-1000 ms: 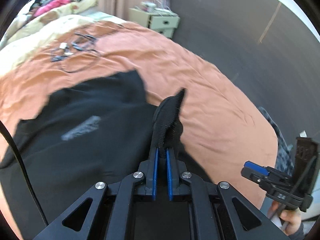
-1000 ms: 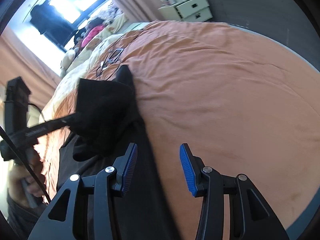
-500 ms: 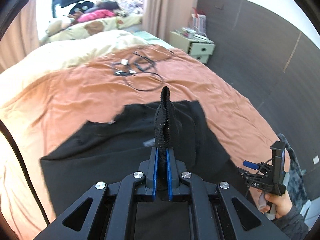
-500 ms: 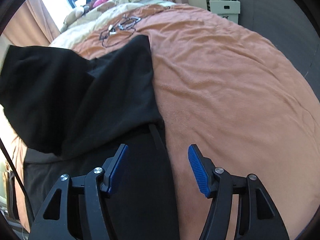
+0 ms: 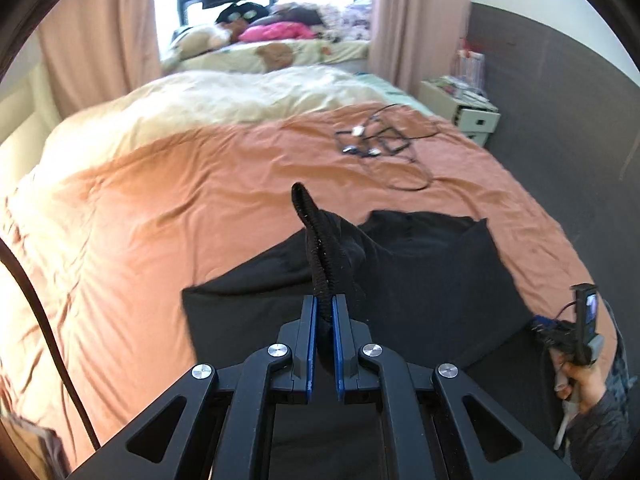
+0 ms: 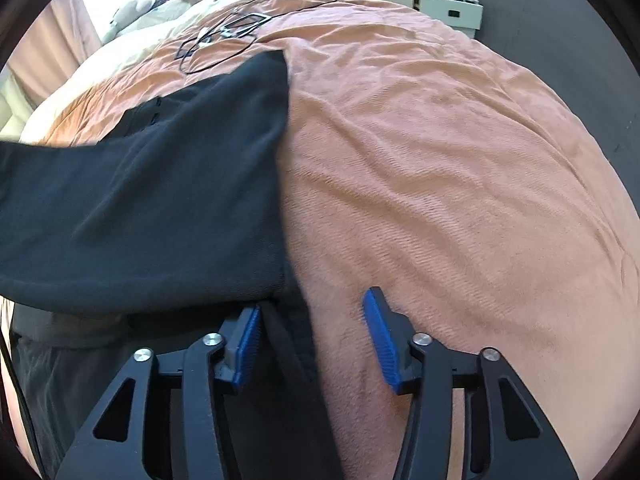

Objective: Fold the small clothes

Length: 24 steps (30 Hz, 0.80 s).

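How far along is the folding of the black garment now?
Partly done: one side of the black garment already lies folded over. In hand: the left gripper pinches a ribbed edge, lifted; the right gripper, jaws just closing, grips nothing. Left: laying that edge down, further folds.

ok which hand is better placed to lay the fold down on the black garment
Left. The left gripper is already shut on the black garment, holding its edge up. The right gripper is open, gripping nothing.

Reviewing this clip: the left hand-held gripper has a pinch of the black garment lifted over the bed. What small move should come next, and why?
Probably carry the pinched edge on across and lower it. The left hand-held gripper is shut on a ribbed edge of the black garment, raised above the orange bedspread with the fold half draped. The right hand-held gripper, jaws just closing, is open over the garment's near edge, gripping nothing.
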Tool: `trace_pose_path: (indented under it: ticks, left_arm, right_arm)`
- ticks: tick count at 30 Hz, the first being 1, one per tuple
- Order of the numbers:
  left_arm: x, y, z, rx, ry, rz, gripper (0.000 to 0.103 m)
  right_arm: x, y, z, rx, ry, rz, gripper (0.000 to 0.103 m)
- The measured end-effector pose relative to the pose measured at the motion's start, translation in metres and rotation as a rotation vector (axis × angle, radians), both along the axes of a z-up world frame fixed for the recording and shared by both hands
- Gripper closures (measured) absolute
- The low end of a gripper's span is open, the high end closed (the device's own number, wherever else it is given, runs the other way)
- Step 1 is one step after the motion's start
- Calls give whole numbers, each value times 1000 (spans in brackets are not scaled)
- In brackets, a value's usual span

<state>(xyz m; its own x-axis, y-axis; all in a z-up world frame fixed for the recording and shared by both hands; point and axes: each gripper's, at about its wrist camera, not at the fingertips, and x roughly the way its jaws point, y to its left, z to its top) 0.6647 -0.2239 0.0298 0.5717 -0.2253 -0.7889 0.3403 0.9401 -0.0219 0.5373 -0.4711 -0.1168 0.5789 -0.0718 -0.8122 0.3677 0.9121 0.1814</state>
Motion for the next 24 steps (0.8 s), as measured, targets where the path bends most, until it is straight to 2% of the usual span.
trace_pose_path:
  ticks: [3, 8, 13, 15, 18, 22, 24]
  left_arm:
    - [3, 21, -22, -5, 37, 38, 95]
    - [6, 48, -79, -12, 122, 97, 95]
    - [10, 74, -135, -47, 214, 147, 95]
    - [12, 78, -146, -73, 240, 157, 95]
    - [13, 82, -159, -88, 260, 159, 95]
    - [11, 86, -166, -97, 271, 160, 95]
    - [9, 89, -167, -102, 274, 158, 95]
  right_arm:
    - [1, -2, -2, 6, -6, -7, 59]
    - [0, 2, -4, -22, -7, 2, 59]
    - [-2, 8, 6, -40, 44, 60, 59]
    - [-10, 9, 15, -31, 47, 100, 59]
    - [-24, 4, 36, 4, -7, 126, 59]
    - [-22, -3, 57, 56, -58, 86, 59]
    - [-16, -1, 56, 67, -51, 74, 59]
